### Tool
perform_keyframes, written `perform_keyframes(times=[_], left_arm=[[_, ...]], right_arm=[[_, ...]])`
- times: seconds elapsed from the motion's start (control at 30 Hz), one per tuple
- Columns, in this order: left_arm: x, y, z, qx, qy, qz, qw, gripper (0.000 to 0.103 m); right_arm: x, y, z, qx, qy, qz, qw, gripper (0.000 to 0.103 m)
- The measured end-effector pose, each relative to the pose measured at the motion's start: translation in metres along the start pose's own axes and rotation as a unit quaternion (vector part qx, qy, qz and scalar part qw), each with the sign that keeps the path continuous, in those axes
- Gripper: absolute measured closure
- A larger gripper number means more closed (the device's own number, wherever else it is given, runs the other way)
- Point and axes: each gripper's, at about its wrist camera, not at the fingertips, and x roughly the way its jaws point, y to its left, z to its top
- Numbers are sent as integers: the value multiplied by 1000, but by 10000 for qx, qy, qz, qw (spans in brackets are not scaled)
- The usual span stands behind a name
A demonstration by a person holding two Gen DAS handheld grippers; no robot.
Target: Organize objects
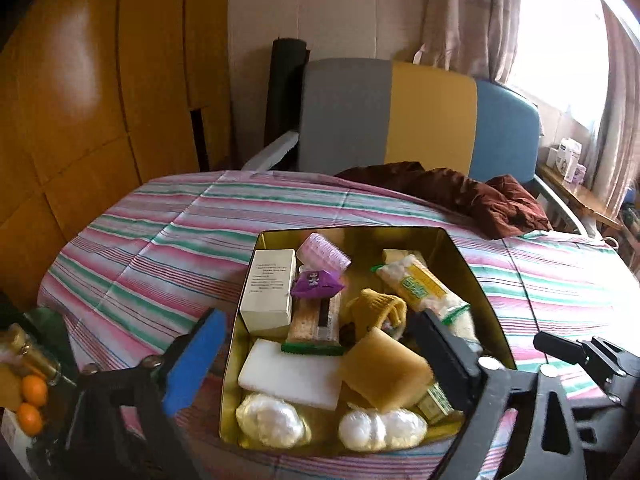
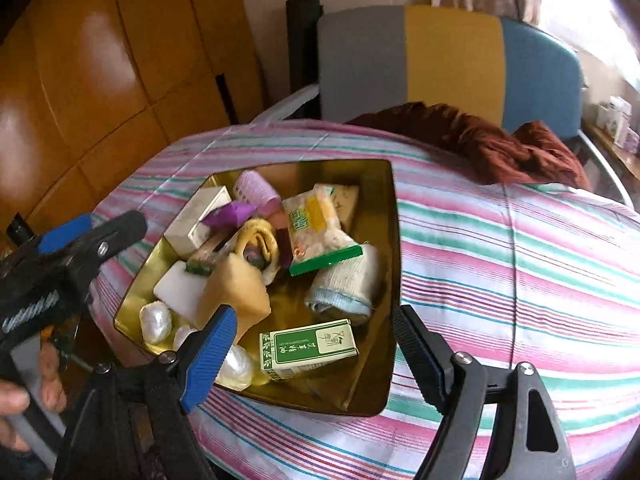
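Observation:
A gold tin box (image 1: pixel 492 312) (image 2: pixel 376 372) sits on the striped tablecloth, filled with several small items: a white carton (image 1: pixel 268 288), a pink roller (image 1: pixel 324 256), a purple packet (image 1: pixel 316 284), a yellow sock (image 1: pixel 376 308), a tan sponge (image 1: pixel 384 372) (image 2: pixel 240 292), a white block (image 1: pixel 292 376), a green box (image 2: pixel 308 348) and a rolled cloth (image 2: pixel 348 288). My left gripper (image 1: pixel 316 356) is open over the near part of the box and holds nothing. My right gripper (image 2: pixel 312 352) is open, its fingers astride the green box without touching it.
A dark red cloth (image 1: pixel 460 196) (image 2: pixel 500 144) lies at the table's far edge before a grey, yellow and blue chair (image 1: pixel 420 120). Oranges (image 1: pixel 32 400) and a bottle stand at the lower left. Wooden panels line the left wall.

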Motion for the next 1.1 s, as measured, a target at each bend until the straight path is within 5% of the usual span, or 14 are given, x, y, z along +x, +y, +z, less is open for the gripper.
perform_keyframes(times=[0.5,1.1], left_arm=[[-26,-13,-33,-48,25,105,9999,0],[-26,3,-37,-373,81,80,9992,0]], right_arm=[[-16,-4,-21,321,-170,-213,9991,21],[-16,1,-19,288,-196,-351,9988,21]])
